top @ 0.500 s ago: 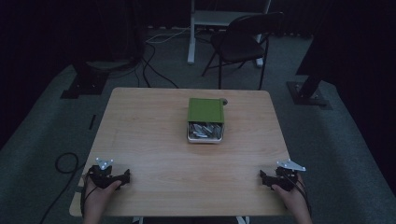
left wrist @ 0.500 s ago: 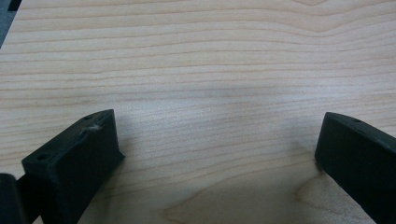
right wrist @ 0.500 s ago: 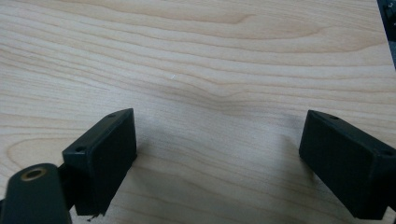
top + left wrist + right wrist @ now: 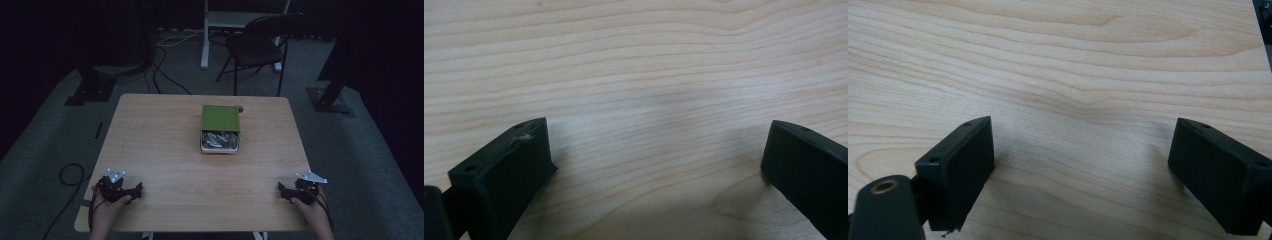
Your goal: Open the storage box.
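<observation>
- The left hand-held gripper (image 4: 131, 191) rests at the counter's (image 4: 165, 150) near left corner, the right hand-held gripper (image 4: 286, 191) at its near right corner, well apart.
- The gripper views show each one's jaws spread wide over bare wood grain, nothing between them.
- The high view adds the tin (image 4: 220, 142), open with its green lid (image 4: 220, 118) tipped back, at the counter's middle, far from both.
- It also shows a chair (image 4: 260, 47) beyond the counter.
</observation>
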Demonstrator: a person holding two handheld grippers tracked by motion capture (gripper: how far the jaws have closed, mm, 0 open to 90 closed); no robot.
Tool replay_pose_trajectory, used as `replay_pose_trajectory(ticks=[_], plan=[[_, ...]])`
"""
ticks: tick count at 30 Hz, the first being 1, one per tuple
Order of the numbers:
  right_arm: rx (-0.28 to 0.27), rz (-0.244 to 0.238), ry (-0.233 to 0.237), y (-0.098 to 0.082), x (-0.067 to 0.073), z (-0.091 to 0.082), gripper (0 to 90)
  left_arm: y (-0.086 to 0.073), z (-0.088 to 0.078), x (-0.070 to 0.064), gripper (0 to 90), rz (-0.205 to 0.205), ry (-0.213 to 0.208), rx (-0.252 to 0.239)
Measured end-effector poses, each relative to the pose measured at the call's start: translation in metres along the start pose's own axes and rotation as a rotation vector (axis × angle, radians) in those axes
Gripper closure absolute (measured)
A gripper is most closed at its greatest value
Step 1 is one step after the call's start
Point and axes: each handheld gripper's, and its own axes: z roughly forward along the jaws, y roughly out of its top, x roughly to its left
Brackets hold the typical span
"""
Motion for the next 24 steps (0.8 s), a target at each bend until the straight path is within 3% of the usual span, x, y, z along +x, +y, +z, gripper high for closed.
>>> replay_pose_trajectory(ticks=[9, 24], plan=[[0.000, 0.000, 0.000, 0.000, 0.000, 0.000, 10.8, 0.010, 0.006, -0.023, 0.5, 0.123, -0.030, -0.017], [0.000, 0.000, 0.000, 0.000, 0.000, 0.000, 10.8, 0.032, 0.017, -0.063, 0.5, 0.278, -0.079, -0.090]])
